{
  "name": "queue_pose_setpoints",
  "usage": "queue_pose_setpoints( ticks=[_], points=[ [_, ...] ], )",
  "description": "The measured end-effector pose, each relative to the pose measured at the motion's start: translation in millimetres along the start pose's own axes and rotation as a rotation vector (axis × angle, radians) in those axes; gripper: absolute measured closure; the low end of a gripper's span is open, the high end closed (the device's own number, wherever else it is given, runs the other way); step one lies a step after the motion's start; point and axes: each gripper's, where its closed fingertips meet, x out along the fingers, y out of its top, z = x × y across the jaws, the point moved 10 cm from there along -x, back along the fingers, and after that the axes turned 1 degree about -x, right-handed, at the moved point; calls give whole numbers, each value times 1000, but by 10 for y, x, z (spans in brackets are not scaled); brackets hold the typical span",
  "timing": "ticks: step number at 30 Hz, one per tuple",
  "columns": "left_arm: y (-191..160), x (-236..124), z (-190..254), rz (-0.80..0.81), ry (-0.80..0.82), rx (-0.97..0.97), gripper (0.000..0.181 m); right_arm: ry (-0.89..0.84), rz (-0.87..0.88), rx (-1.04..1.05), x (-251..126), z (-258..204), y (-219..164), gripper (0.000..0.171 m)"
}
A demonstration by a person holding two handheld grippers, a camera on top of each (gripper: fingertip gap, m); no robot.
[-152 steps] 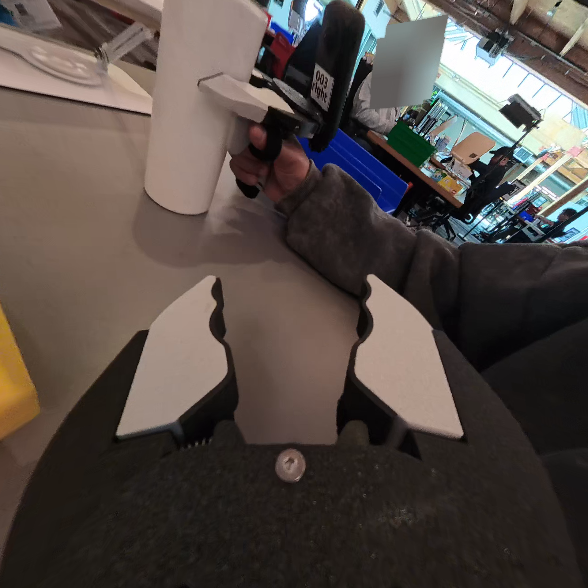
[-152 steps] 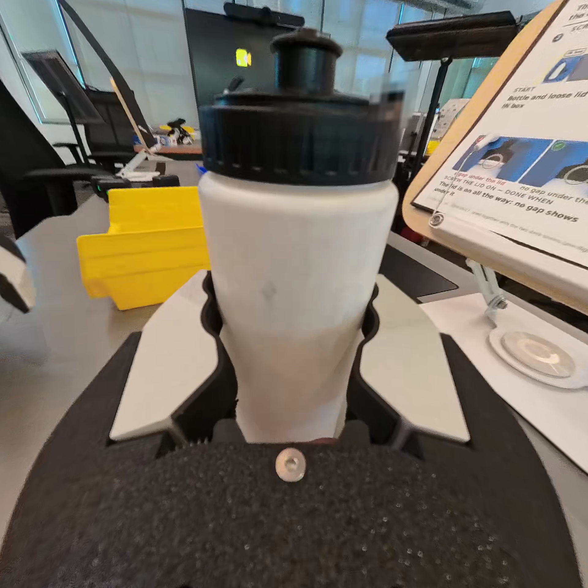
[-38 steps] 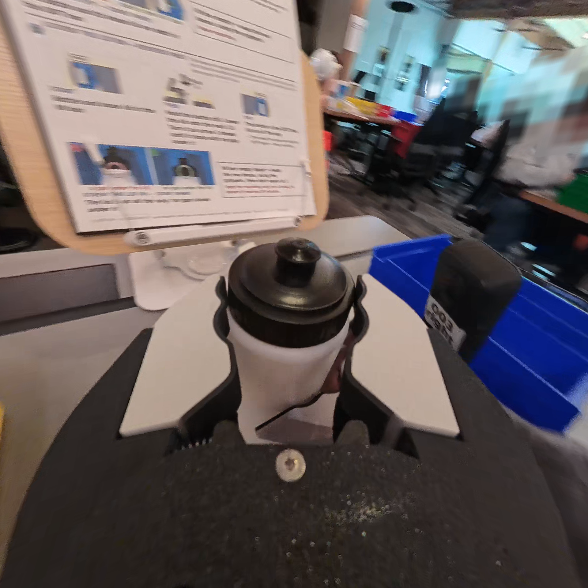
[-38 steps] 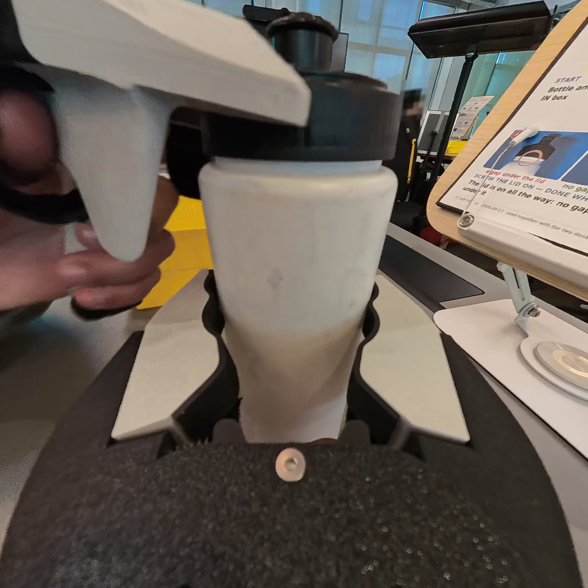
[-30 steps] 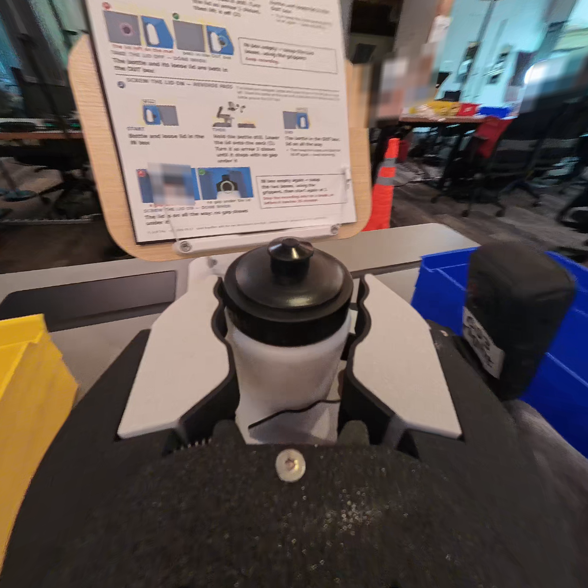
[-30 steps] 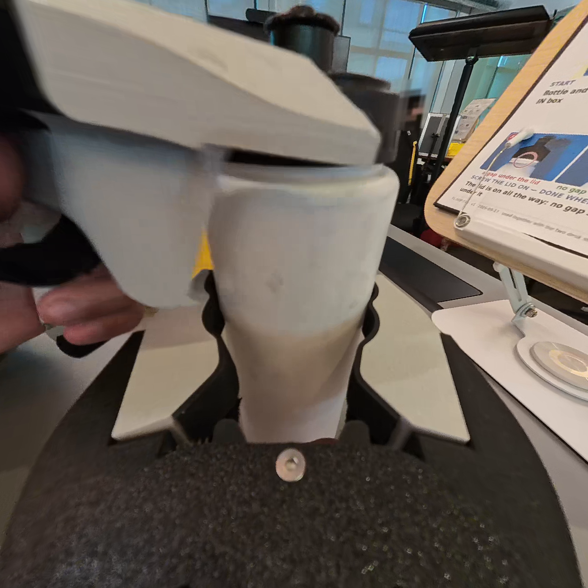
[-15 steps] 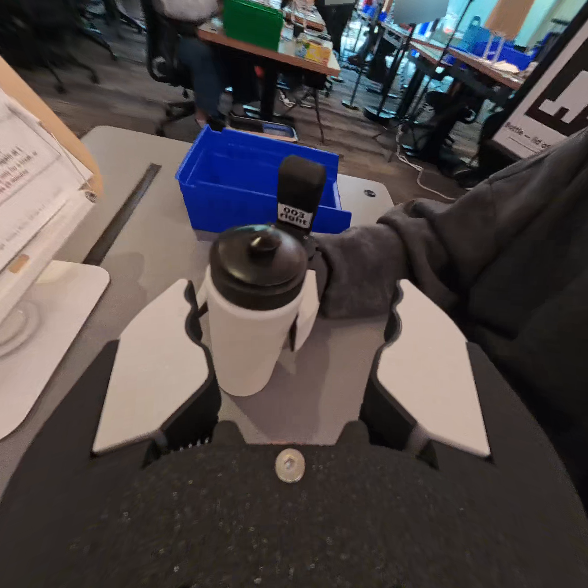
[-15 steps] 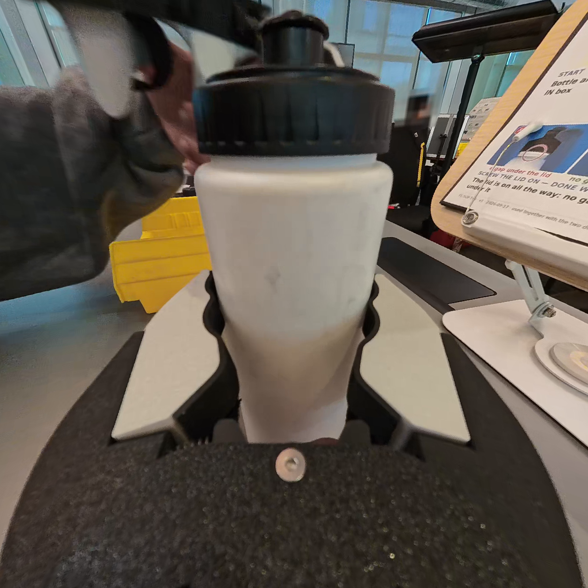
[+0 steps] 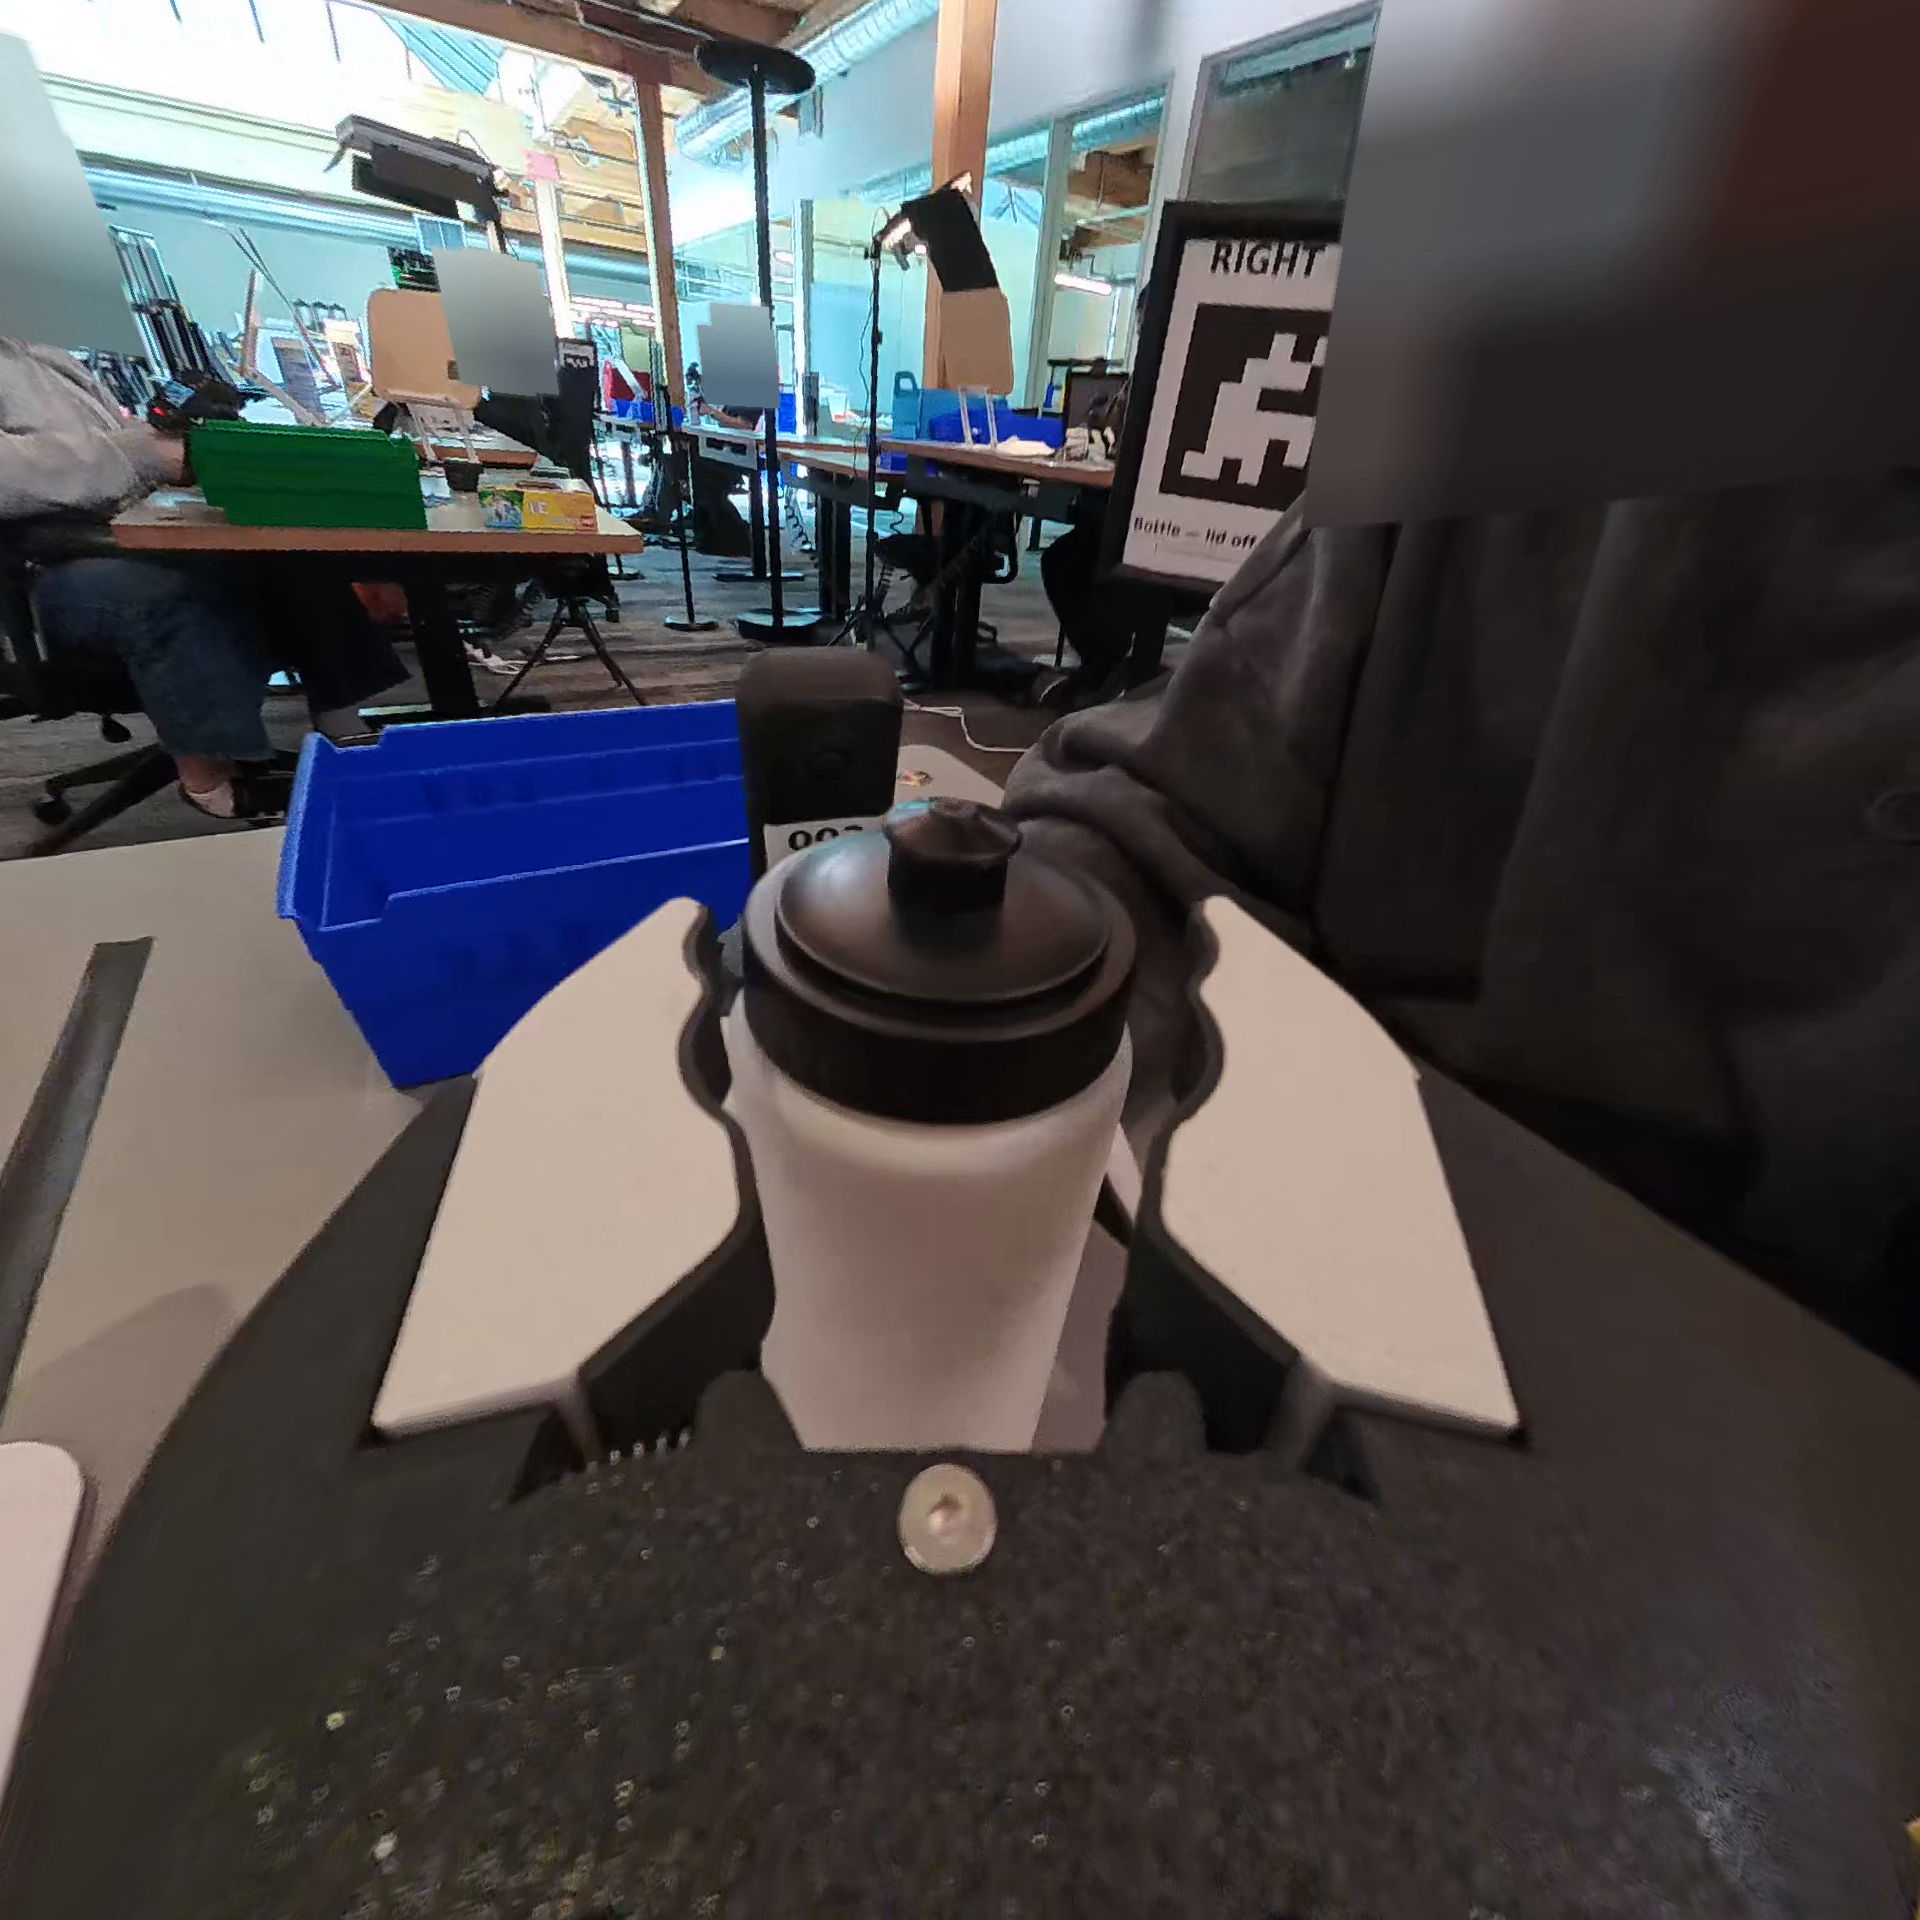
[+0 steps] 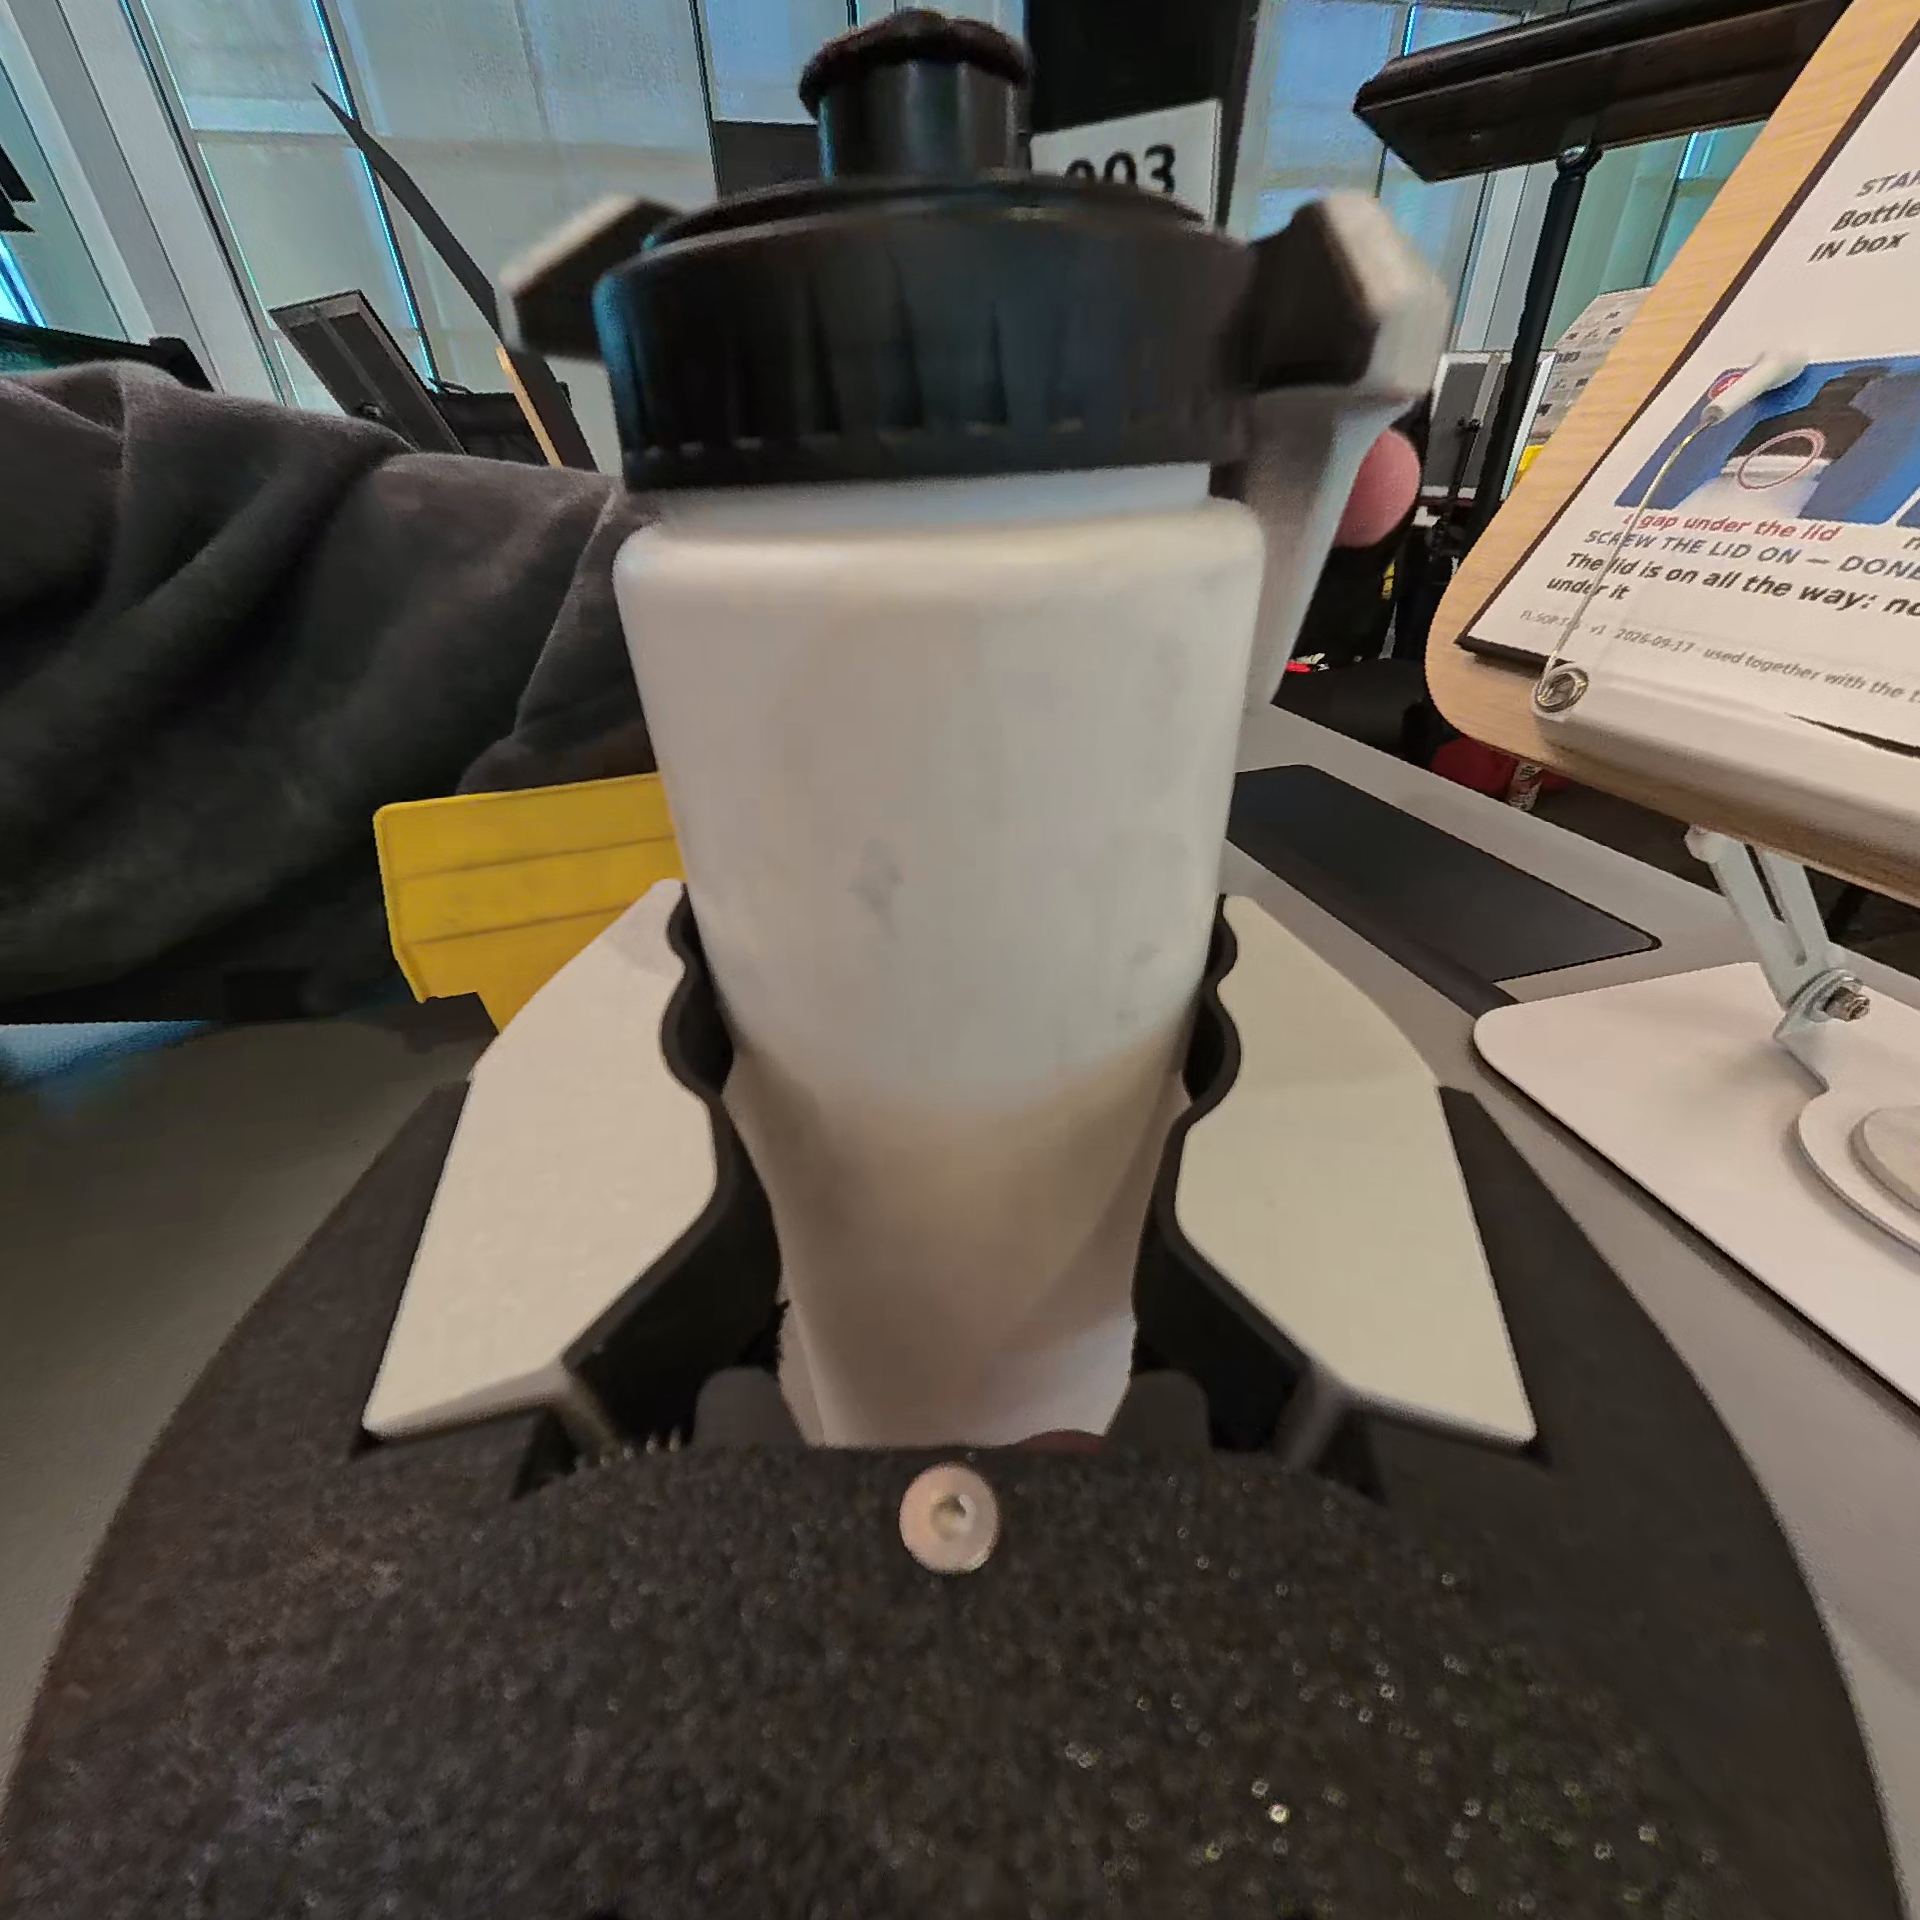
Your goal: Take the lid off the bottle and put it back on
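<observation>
A white bottle (image 10: 935,831) with a black ribbed lid (image 10: 925,343) stands upright on the grey table. My right gripper (image 10: 951,914) is shut on the bottle's lower body. My left gripper (image 9: 951,914) is level with the lid (image 9: 935,997), and its jaws are closed against the lid's two sides. The bottle body (image 9: 914,1247) shows below between them. The left fingertips (image 10: 1340,281) show on both sides of the lid in the right wrist view, blurred. A thin pale band of neck shows under the lid there. The right gripper's black housing (image 9: 821,738) stands behind the bottle.
A blue bin (image 9: 499,862) stands on the table beyond the bottle. A yellow bin (image 10: 520,873) is on the other side. An instruction board (image 10: 1714,468) on a white stand base (image 10: 1662,1122) stands at the right. Dark sleeves (image 10: 260,644) (image 9: 1558,831) reach in.
Half a second ago my left gripper was wide open, higher up and behind the bottle. It has come down level with the lid and closed on it. The right gripper still holds the bottle.
</observation>
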Motion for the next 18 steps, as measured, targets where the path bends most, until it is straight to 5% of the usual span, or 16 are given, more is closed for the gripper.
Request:
queue_pose_setpoints(
  ticks=[9,18],
  points=[
    [3,29,68,-25,126,48,110,-8,-2,-5,-12,3,-1,83],
    [-33,272,512,24,745,13,110,-61,-21,-33,-13,-12,2,84]
  ],
)
